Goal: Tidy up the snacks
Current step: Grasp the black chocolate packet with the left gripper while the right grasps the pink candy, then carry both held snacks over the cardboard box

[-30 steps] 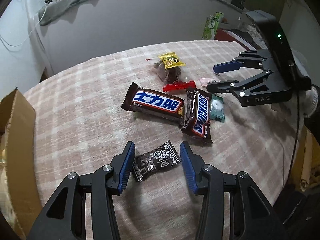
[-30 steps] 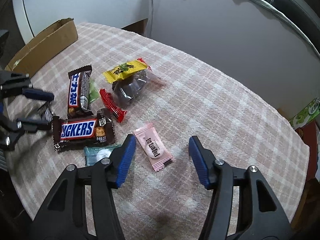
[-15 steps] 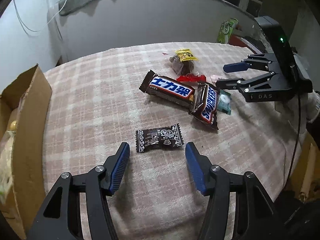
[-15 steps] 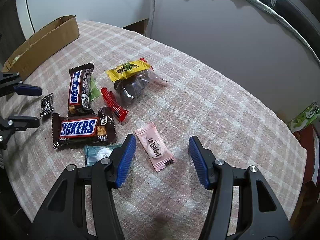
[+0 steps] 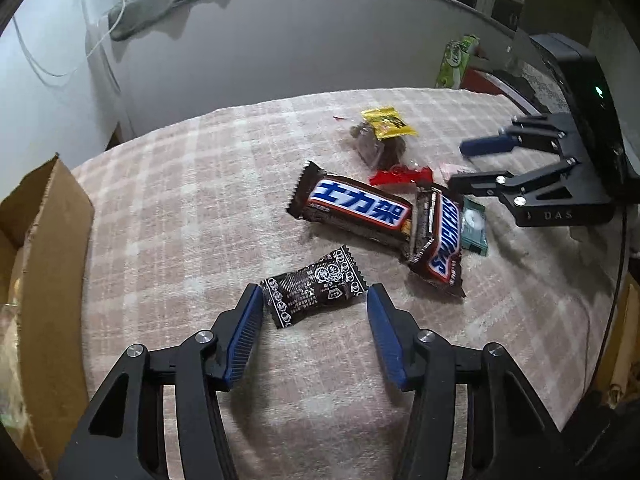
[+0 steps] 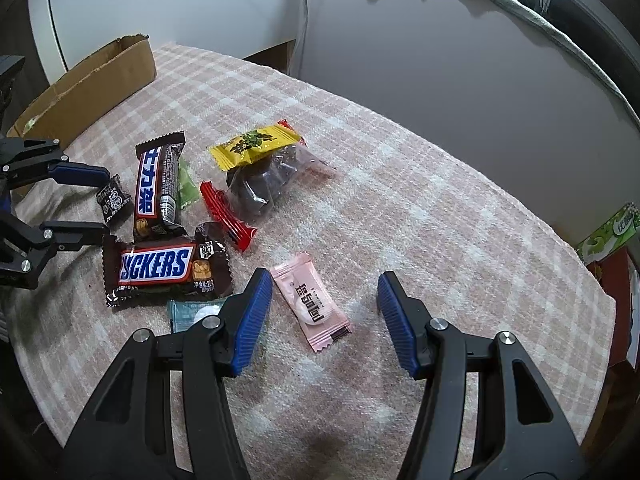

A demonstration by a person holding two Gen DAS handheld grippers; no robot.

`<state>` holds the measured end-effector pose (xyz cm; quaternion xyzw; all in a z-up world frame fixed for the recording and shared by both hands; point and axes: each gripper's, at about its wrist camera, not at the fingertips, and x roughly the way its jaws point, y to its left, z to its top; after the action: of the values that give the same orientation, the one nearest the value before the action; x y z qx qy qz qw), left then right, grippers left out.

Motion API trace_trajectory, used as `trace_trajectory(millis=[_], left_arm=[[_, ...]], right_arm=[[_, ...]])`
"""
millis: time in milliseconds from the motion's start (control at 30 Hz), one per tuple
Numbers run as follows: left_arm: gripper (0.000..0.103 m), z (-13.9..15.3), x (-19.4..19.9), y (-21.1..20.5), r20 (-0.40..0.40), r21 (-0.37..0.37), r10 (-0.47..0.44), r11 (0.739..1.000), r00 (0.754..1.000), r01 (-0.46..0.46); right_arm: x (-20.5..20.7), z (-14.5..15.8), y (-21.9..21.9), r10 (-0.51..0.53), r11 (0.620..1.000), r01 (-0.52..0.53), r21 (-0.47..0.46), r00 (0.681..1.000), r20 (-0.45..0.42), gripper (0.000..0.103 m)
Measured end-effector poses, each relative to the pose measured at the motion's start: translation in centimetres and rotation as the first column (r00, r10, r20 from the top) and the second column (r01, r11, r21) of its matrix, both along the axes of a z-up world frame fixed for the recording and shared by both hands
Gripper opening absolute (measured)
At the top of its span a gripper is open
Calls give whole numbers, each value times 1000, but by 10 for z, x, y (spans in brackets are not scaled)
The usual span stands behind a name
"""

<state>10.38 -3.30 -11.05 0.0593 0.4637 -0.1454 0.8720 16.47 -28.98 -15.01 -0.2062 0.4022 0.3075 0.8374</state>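
Black crinkly wrapper, that small candy (image 5: pixel 314 290), sits right between your left gripper (image 5: pixel 315 307) fingers, jaws spread wide, its left end just at the left blue pad (image 5: pixel 244 336) while the right pad stands clear of it. Your right gripper (image 6: pixel 325 300) is wide open too, low over the pink sachet (image 6: pixel 312 304), which lies flat on the pink checked cloth (image 6: pixel 440 220) between the fingers, nearer the left one. Beside it the teal packet (image 6: pixel 188 314) peeks from under the Snickers bar (image 6: pixel 160 266); the second Snickers bar (image 6: pixel 158 188) with Chinese lettering lies just beyond, then the red stick (image 6: pixel 226 216) and the yellow-topped clear bag (image 6: pixel 260 168). Your cardboard box (image 5: pixel 44 260) waits at the cloth's left edge.
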Motion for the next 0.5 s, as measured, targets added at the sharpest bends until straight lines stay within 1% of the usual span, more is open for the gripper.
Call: trace_trajectory(millis=[33,67,133,167,200,233,267,300,367,433,500], left_arm=[[53,0,1,2,-1,-4,9,1000,1000,-9],[53,0,2,2,-3,-9,10,1000,1000,-10],[53,-1,4,1,-5,-9,7,1000,1000,-7],[53,-1,5,0,2,-8,8,1000,1000,-8],[45,-2,5,-2,6,-7,9,1000,1000,-9],[40,-1,6,-3,12,-8,14,1000,1000,-14],[27,0,7,-3,11,-15,14,1000,1000,-14],[20,0,7,-3,7,-22,11,1000,1000,-11],[20,1,4,-3,10,-18,9,1000,1000,-9],[20,0,3,-2,15,-12,6,1000,1000,-5],[17,0,3,-3,16,-12,4,1000,1000,-4]], right_arm=[[0,0,0,8,1000,-8,5,1000,-6,49],[-1,0,1,12,1000,-12,9,1000,-13,46],[-2,0,3,15,1000,-15,-4,1000,-3,46],[-2,0,4,16,1000,-16,-8,1000,-1,44],[-2,0,4,20,1000,-20,-3,1000,-8,41],[-3,0,4,25,1000,-24,6,999,-20,35],[-3,0,4,26,1000,-26,11,999,-26,33],[-5,0,5,28,1000,-27,9,999,-24,31],[-6,0,6,34,999,-34,11,999,-27,21],[-7,0,7,32,999,-32,9,999,-25,21],[-7,0,7,31,999,-31,16,999,-29,21]])
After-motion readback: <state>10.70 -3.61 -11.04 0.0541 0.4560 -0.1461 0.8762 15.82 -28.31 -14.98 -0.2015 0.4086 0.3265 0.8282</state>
